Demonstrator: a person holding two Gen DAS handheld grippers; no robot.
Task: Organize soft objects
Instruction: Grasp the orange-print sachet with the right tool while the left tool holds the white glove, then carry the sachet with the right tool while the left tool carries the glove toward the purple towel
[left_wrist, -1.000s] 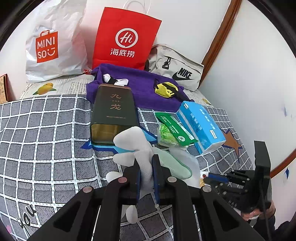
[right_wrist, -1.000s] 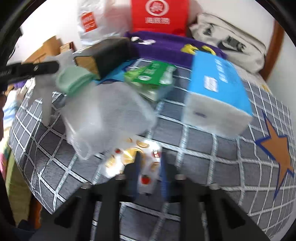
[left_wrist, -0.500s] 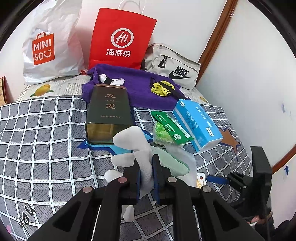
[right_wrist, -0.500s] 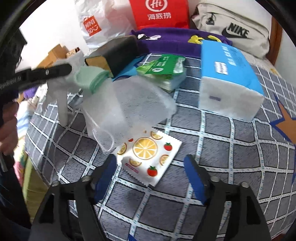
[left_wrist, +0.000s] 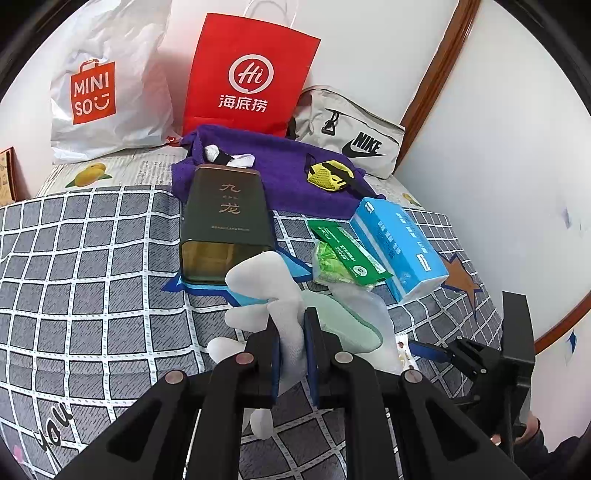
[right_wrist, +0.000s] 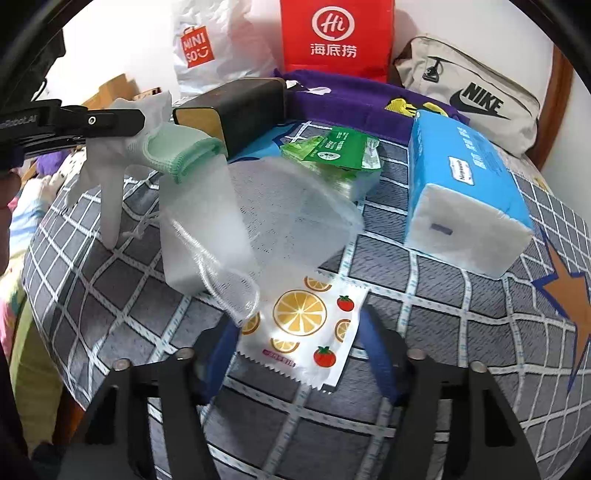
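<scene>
Fruit-print packet (right_wrist: 303, 325) shows whole only from right wrist, between closing right gripper (right_wrist: 299, 343)

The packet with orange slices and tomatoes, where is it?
Right wrist view, bottom centre: the fruit-print packet lies on the checked bedcover, between the right tool's fingers, beside the mesh pouch.

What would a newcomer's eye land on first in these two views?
Likely the red paper bag standing against the back wall, beside the white Miniso bag. Close in, the left gripper is shut on a white glove, and a fruit-print sachet lies on the checked bedcover between the closing jaws of the right gripper.
</scene>
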